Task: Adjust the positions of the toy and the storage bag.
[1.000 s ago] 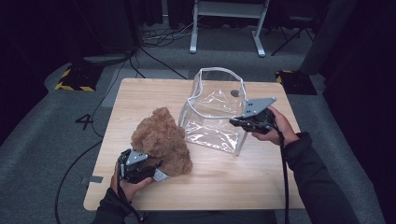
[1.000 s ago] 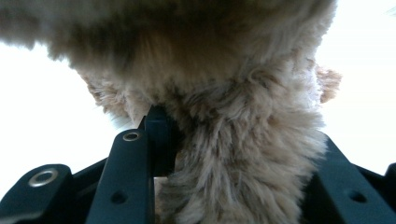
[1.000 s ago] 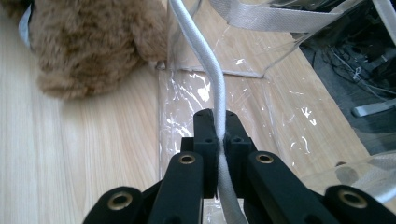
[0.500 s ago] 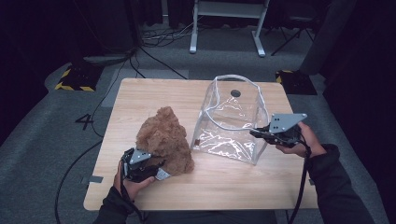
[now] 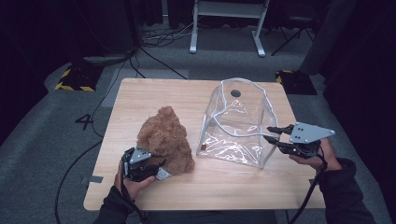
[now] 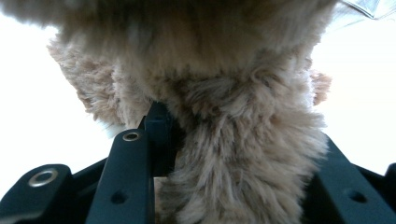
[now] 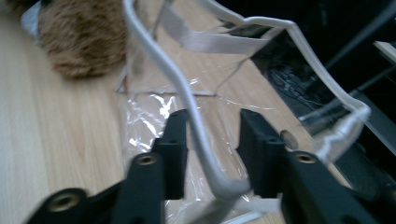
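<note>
1. A brown plush toy point(image 5: 164, 137) sits on the wooden surface point(image 5: 154, 95), left of centre and toward the near edge. A white tag point(image 5: 162, 173) sticks out at its near base.
2. The left gripper point(image 5: 152, 166) is at the near side of the plush toy, held in the person's left hand point(image 5: 128, 183). In the left gripper view, the jaws stand on either side of a thick fold of fur point(image 6: 233, 154) and are pressed into it, so this gripper is closed on the toy.
3. A clear plastic bag point(image 5: 236, 123) with white piping along its edges stands upright and open on the surface, right of centre. It is just beside the plush toy, with a narrow gap between them in the high view.
4. Through the bag's far wall a dark round hole point(image 5: 235, 93) in the surface is visible.
5. The right gripper point(image 5: 270, 134) is at the bag's right side, held in the person's right hand point(image 5: 322, 156), with a grey three-cornered plate on top.
6. In the right gripper view, the jaws are parted with a clear gap between them, and the bag's white rim point(image 7: 187, 100) runs through that gap. The rim lies against or just beside one jaw, but nothing is pinched.
7. A cable trails from each gripper toward the near edge.
</note>
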The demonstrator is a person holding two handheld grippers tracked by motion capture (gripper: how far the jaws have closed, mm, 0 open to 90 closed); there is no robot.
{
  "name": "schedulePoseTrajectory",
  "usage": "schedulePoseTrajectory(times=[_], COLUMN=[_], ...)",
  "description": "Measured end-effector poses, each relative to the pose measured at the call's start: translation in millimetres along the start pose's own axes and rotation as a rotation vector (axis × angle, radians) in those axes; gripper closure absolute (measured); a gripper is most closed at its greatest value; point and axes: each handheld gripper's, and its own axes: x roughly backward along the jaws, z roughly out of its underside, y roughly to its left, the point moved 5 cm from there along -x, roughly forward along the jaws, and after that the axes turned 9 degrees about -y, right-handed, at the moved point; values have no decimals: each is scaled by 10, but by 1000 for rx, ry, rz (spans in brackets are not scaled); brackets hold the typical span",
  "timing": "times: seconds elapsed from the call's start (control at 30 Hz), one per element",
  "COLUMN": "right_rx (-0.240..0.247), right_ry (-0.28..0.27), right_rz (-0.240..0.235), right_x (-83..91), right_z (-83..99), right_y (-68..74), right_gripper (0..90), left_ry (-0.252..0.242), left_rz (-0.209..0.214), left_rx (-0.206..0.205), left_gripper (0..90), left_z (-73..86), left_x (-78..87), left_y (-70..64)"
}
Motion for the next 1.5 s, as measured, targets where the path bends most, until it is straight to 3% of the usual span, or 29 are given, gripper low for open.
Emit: schedulePoseTrajectory(times=[0.07,0.1,0.13,0.17,0.2,0.27,0.33,0.37,0.4,0.5,0.53,0.73,0.87,0.93,1.13,1.17,1.23,1.37,1.5], right_rx=[-22,-50,-84,-84,-123,-128,-175,-175,-198,-189,-211,-287,-364,-373,-410,-410,-458,-448,-472], right_ry=[-7,-24,-46,-46,-76,-90,-138,-138,-165,-169,-189,-156,-107,-60,31,31,34,43,65], right_rz=[27,89,102,102,136,153,206,206,243,276,287,224,202,179,177,177,170,177,181], right_x=[23,72,90,90,118,131,161,161,180,199,230,161,22,-70,-258,-258,-281,-292,-313], right_z=[15,56,78,78,130,156,213,213,218,217,232,410,697,831,1147,1147,1239,1270,1343], right_y=[-17,-45,-49,-49,-38,-21,18,18,38,62,77,147,236,280,284,284,241,216,185], right_gripper=[586,505,470,470,432,401,339,339,257,251,251,228,224,223,240,240,213,214,214], left_ry=[-2,-2,-3,-3,-5,-6,-8,-11,-12,-12,-12,-14,-14,-15,-16,-16,-17,-18,-20], left_rz=[3,3,3,3,5,1,4,7,9,8,8,12,13,15,14,14,16,16,18], left_rx=[2,-1,-1,-2,-1,-3,-1,0,-2,1,1,1,-4,-1,-5,-5,-4,-4,-6], left_gripper=[580,580,580,580,580,580,579,579,579,578,578,577,576,576,576,577,577,577,577], left_z=[1,0,1,1,1,1,3,4,4,4,4,6,7,7,9,9,10,11,10], left_x=[-1,-1,-1,-1,-1,1,-1,-2,-3,-4,-4,-5,-4,-7,-5,-5,-6,-7,-13], left_y=[1,3,2,1,0,3,3,3,6,3,2,2,2,0,0,0,2,4,11])
